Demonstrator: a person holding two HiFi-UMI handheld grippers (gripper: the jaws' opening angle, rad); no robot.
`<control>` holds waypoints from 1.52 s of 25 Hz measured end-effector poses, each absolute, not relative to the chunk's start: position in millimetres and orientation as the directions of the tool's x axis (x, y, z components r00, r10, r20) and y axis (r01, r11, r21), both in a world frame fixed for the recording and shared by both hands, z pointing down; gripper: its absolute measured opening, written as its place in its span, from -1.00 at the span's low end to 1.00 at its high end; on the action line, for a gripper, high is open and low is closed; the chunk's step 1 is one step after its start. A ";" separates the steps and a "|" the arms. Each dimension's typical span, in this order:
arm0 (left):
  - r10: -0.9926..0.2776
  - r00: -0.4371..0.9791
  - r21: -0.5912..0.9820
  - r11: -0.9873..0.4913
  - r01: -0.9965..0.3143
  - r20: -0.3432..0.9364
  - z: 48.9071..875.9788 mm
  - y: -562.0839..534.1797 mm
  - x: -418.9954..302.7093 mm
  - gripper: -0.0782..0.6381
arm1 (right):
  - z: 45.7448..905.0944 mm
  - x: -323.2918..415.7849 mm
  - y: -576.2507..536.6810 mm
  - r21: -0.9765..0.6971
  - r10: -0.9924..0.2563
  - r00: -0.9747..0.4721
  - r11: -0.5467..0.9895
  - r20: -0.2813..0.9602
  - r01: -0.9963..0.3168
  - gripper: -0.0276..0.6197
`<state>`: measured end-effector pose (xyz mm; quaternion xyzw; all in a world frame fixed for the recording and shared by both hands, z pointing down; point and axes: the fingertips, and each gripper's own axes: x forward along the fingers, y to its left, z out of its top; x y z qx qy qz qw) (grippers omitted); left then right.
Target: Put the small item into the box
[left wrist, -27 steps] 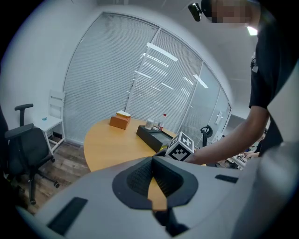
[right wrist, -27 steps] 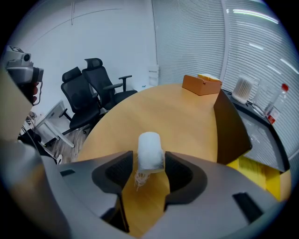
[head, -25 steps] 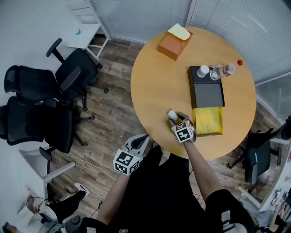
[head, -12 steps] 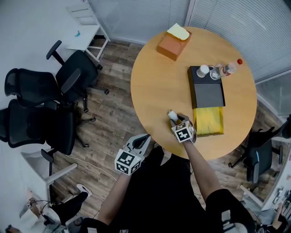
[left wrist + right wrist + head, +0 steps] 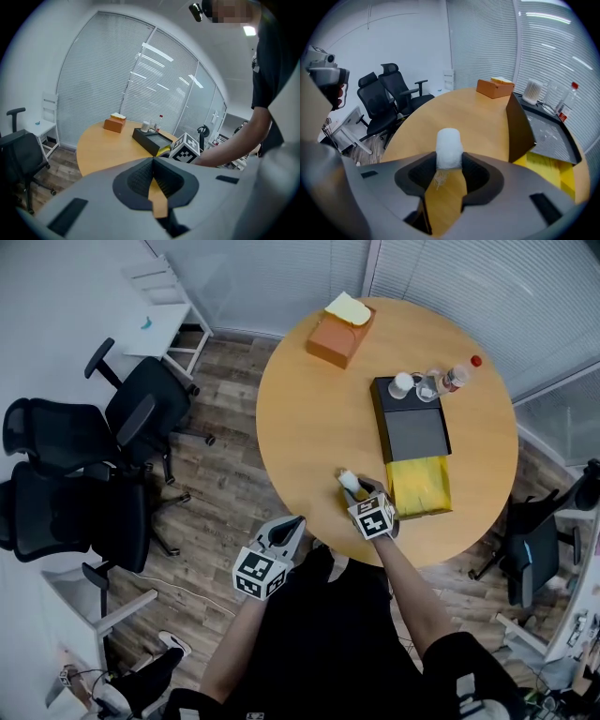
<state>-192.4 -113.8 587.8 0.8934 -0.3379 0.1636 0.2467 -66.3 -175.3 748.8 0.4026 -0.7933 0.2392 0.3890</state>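
Fingers (image 5: 476, 177) of the right gripper (image 5: 449, 165) are pinching the small white item (image 5: 449, 146), a stubby pale cylinder that is sticking up between the two dark pads. In the head view, the right gripper (image 5: 356, 491) is holding this item (image 5: 347, 480) over the near edge of the round wooden table (image 5: 309, 427), just beside a flat yellow piece (image 5: 418, 486). The yellow piece is lying against the near end of the black box (image 5: 412, 432), which is sitting open near the middle of the table. The item is staying outside the box.

Over by the person's body, the left gripper (image 5: 287, 531) is hanging off the table's edge above the floor. Its own view is showing its fingers (image 5: 136, 180) pressing together at the tips with nothing between them.

At the box's far end, a clear bottle (image 5: 457, 375) with a red cap is lying beside two clear cups. An orange box (image 5: 334, 337) is resting near the table's far edge. Black office chairs (image 5: 75, 474) are standing to the left.
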 end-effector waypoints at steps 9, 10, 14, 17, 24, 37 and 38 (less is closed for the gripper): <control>-0.481 0.753 0.329 -0.695 -0.640 0.449 586.3 -114.4 -173.0 -0.76 | 722.5 -51.3 -161.6 -0.090 -0.510 -0.387 0.512 0.769 -0.854 -0.41; -0.476 0.757 0.329 -0.699 -0.635 0.448 586.2 -114.6 -170.1 -0.76 | 719.0 -49.7 -159.1 -0.096 -0.518 -0.393 0.508 0.760 -0.856 -0.41; -0.456 0.772 0.326 -0.720 -0.613 0.443 584.4 -114.6 -159.4 -0.76 | 705.7 -41.4 -149.1 -0.108 -0.553 -0.402 0.488 0.730 -0.866 -0.41; -0.443 0.781 0.323 -0.733 -0.598 0.441 583.0 -113.6 -148.6 -0.76 | 699.6 -28.4 -141.5 -0.107 -0.568 -0.395 0.472 0.722 -0.875 -0.41; -0.413 0.801 0.324 -0.758 -0.566 0.432 581.2 -111.3 -116.3 -0.76 | 689.6 9.4 -130.5 -0.102 -0.600 -0.367 0.428 0.711 -0.898 -0.41; -0.381 0.818 0.327 -0.779 -0.535 0.431 576.4 -107.3 -56.5 -0.76 | 679.8 82.4 -117.8 -0.072 -0.611 -0.329 0.406 0.720 -0.911 -0.41; -0.379 0.818 0.326 -0.780 -0.534 0.432 576.2 -106.7 -51.6 -0.76 | 679.3 88.0 -116.9 -0.069 -0.610 -0.328 0.409 0.721 -0.910 -0.41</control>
